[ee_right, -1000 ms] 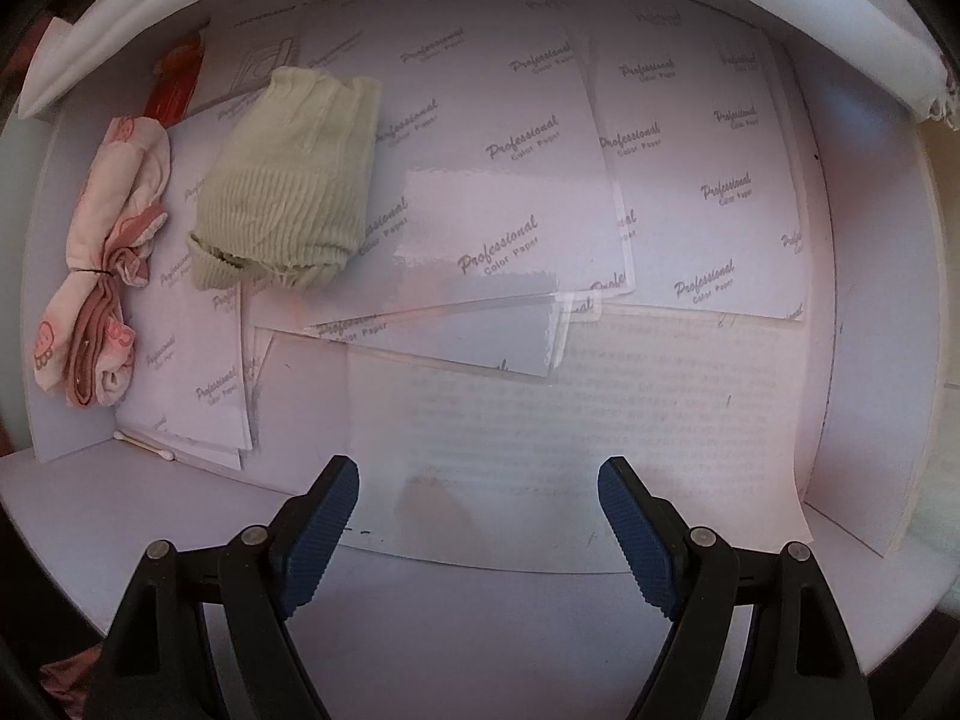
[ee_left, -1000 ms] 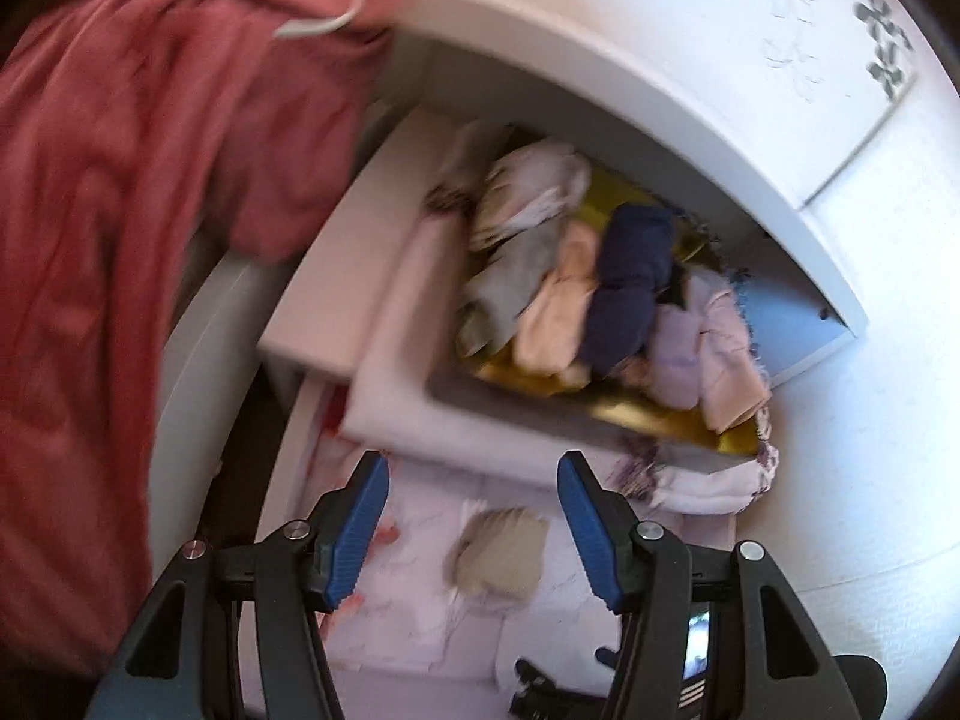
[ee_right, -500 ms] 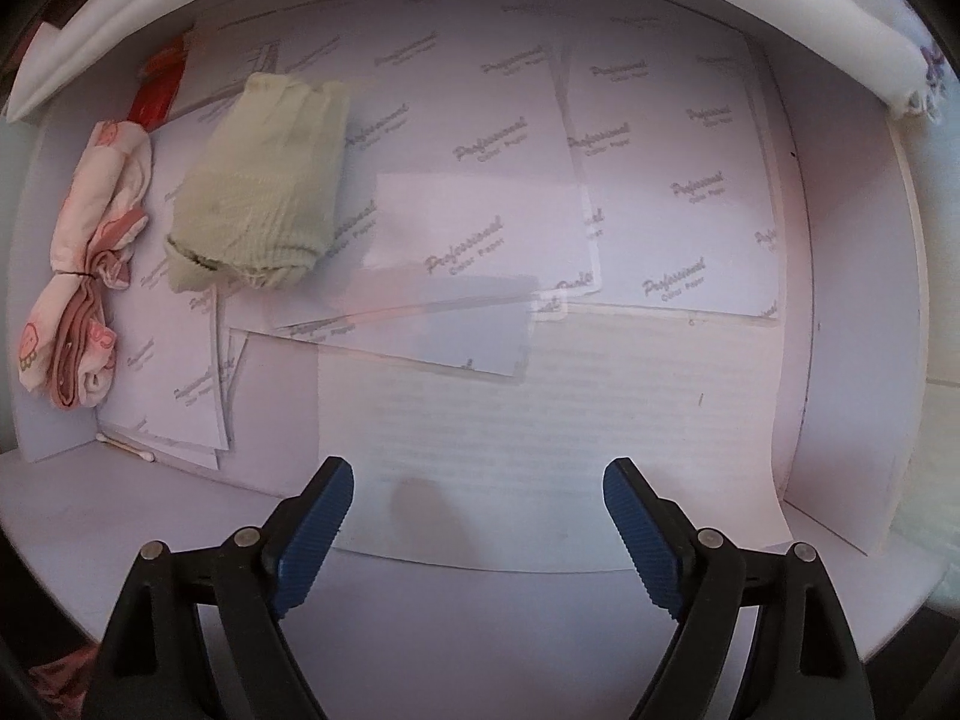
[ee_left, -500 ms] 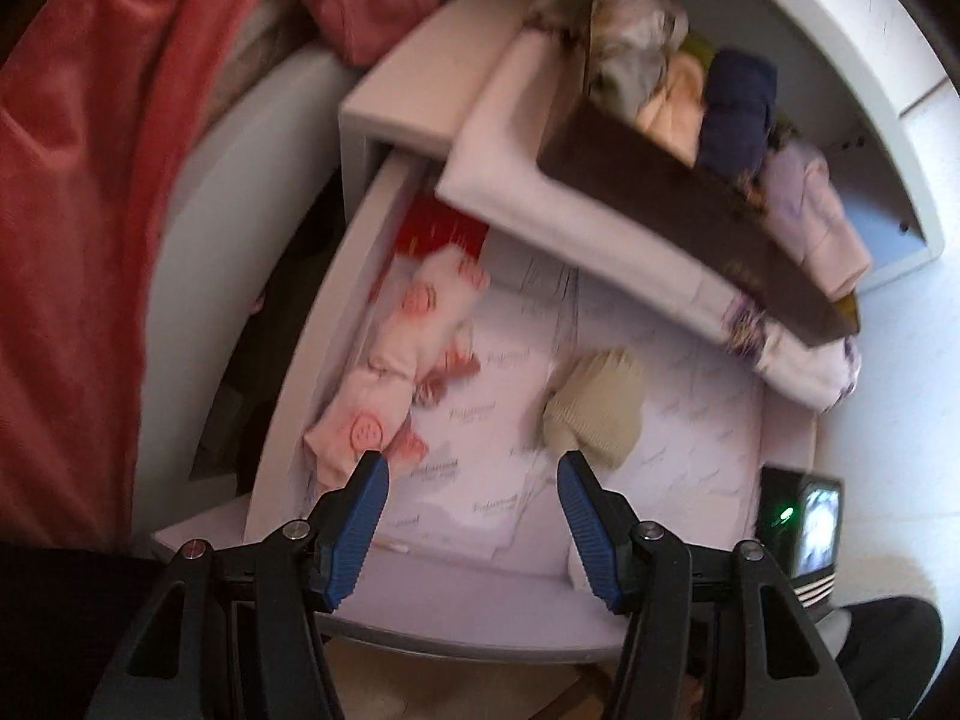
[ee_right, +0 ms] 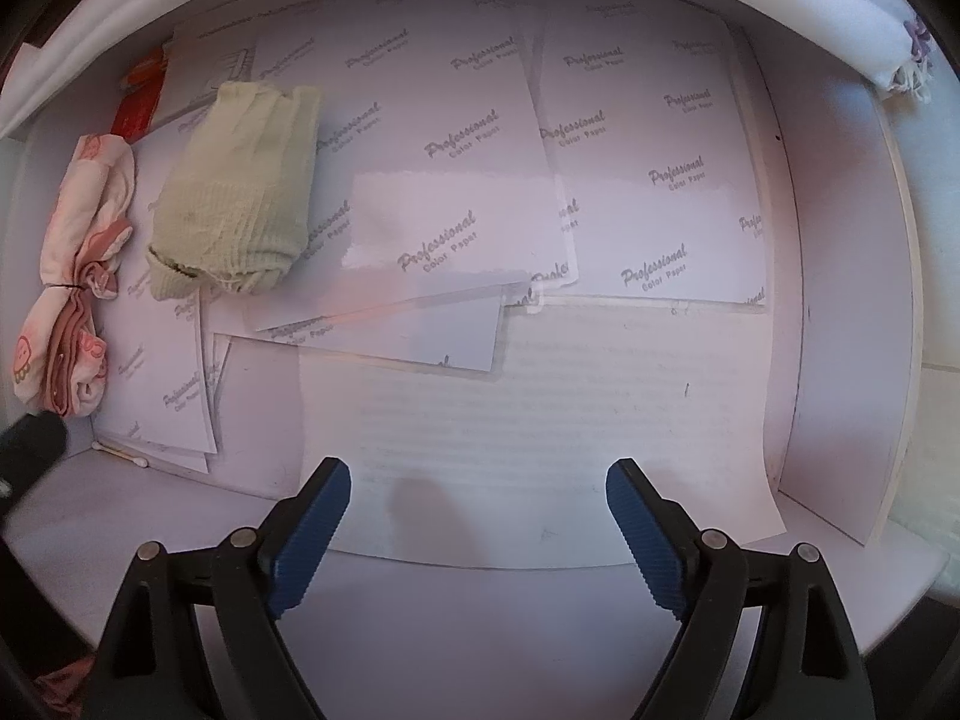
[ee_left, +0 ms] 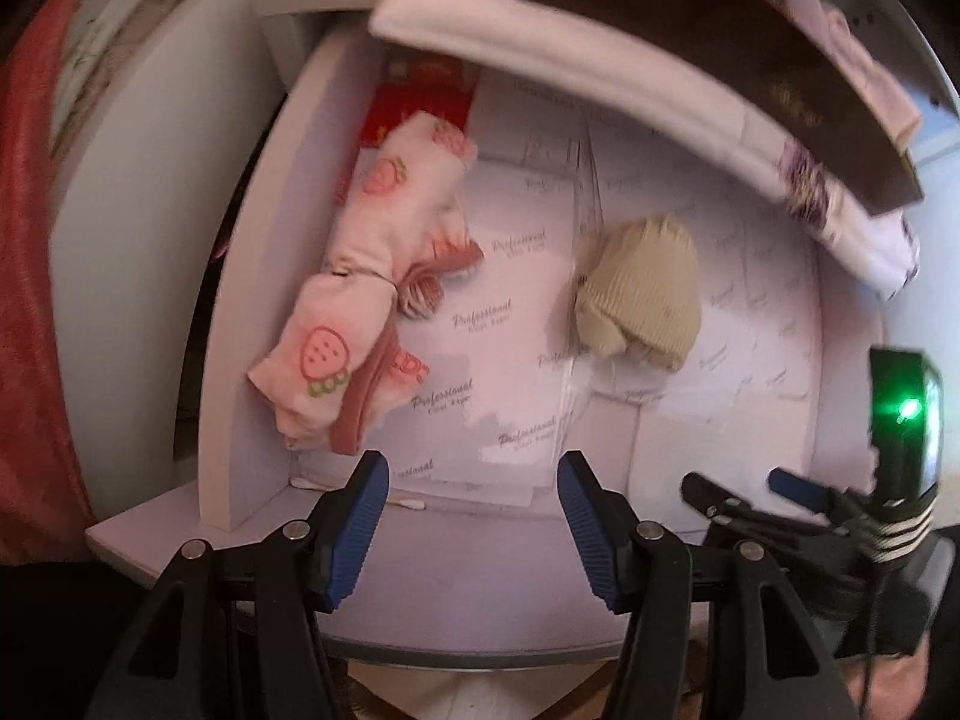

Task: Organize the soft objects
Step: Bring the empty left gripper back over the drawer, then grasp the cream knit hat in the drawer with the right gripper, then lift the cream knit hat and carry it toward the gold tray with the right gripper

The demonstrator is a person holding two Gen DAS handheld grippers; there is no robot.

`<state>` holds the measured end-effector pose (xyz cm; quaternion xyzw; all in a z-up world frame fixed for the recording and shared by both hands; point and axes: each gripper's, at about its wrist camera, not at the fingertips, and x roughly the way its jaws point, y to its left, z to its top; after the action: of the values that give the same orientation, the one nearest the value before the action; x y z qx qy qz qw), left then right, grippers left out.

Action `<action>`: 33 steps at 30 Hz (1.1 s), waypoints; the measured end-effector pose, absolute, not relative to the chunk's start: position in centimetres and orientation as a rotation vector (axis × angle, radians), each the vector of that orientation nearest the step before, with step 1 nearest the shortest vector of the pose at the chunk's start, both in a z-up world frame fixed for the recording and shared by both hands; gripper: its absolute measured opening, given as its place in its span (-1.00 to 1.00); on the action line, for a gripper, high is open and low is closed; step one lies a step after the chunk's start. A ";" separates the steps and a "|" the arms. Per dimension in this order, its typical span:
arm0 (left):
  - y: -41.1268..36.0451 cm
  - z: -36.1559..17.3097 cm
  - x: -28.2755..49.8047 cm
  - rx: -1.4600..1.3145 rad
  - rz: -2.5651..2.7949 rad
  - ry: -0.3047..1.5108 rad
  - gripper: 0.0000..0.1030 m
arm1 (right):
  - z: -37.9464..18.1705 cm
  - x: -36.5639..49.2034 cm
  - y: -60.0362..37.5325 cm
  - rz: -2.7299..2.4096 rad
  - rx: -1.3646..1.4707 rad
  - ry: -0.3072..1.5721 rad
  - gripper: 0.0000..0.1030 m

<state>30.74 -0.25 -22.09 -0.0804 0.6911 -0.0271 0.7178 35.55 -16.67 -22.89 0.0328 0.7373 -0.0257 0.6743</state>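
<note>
Lying in open drawer [ee_right: 840, 360] on paper sheets [ee_right: 630, 180]: beige sock roll [ee_right: 237, 192], strawberry sock bundle [ee_left: 360, 294] far left. Left gripper [ee_left: 474, 516], right gripper [ee_right: 480, 516] wide, empty.

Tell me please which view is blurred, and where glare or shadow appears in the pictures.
Left wrist view: motion blur smears the upper tray and drawer edges; the strawberry socks stay fairly sharp; a green LED flares on the right tool. Right wrist view: sharp, with a glare patch on the glossy papers and a faint shadow between the open tool's fingers; fisheye bends the drawer walls.
</note>
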 end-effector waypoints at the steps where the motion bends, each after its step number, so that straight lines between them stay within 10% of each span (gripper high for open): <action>1: -0.3 -22.4 30.7 -0.173 -0.062 1.543 0.15 | -22.9 35.6 -16.8 -0.055 0.088 1.666 0.71; 28: -0.9 -23.6 30.6 -0.120 -0.071 1.562 0.15 | -20.0 44.8 -12.3 0.045 0.141 1.486 0.58; 33: -1.2 -23.4 30.6 -0.117 -0.066 1.563 0.15 | -20.9 45.4 -11.9 0.072 0.109 1.509 0.20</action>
<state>30.62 -1.16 -23.39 -0.0529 0.7037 -0.0298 0.7079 45.43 -11.87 -20.93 0.0492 0.6843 0.0328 0.7268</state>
